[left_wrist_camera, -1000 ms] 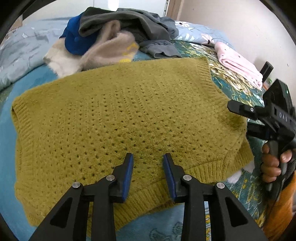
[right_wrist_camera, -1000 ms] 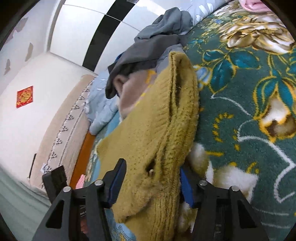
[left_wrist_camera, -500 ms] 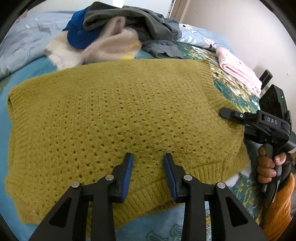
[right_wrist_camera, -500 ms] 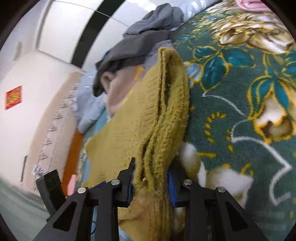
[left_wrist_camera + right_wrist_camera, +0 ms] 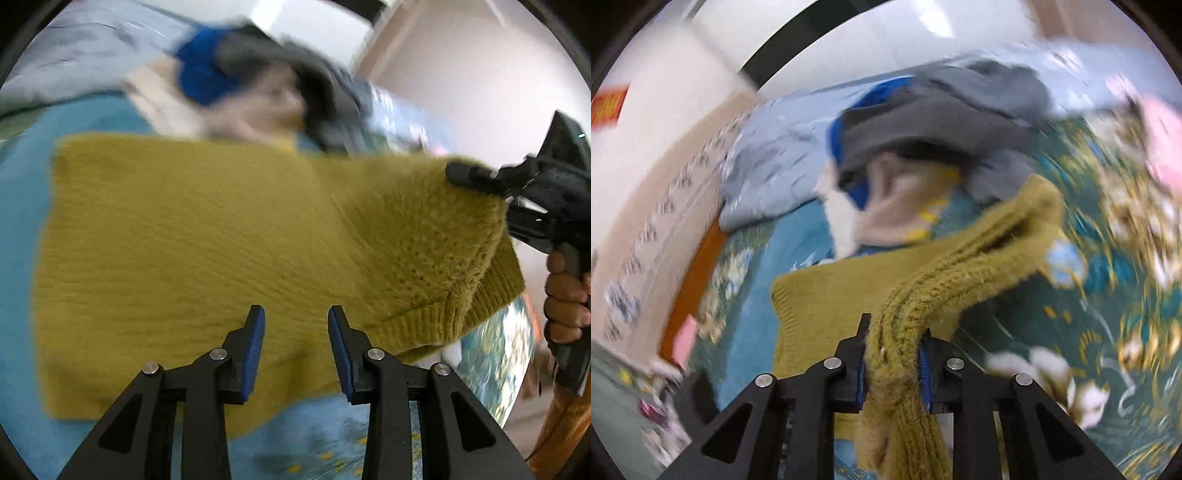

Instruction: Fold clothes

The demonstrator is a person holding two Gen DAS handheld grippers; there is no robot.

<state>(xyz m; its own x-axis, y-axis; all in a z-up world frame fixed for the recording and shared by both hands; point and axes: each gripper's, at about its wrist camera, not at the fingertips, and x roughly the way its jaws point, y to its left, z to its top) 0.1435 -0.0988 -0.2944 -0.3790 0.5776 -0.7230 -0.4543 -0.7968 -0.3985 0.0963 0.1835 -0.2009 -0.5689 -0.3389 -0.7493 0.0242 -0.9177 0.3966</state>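
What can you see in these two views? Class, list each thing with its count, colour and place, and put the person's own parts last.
sweater: one, mustard yellow, spread on the bed, right edge lifted
clothes pile: one, grey, blue and beige, beyond the sweater
pink cloth: one, far right
bedspread: one, teal floral
left gripper: black, blue pads, open above the sweater
right gripper: shut on the sweater's edge
hand: one, holding the right gripper's handle

The sweater [image 5: 207,236] is mustard yellow, an open knit with ribbed edges. Both tongs [image 5: 296,321] are black with blue pads [image 5: 255,347]. The bed cover [image 5: 1115,295] is teal, patterned with gold and white flowers. In the heap behind lie a royal blue garment [image 5: 849,122], grey cloth [image 5: 942,110] and a beige piece [image 5: 894,206]; a pink one [image 5: 1163,147] sits apart.
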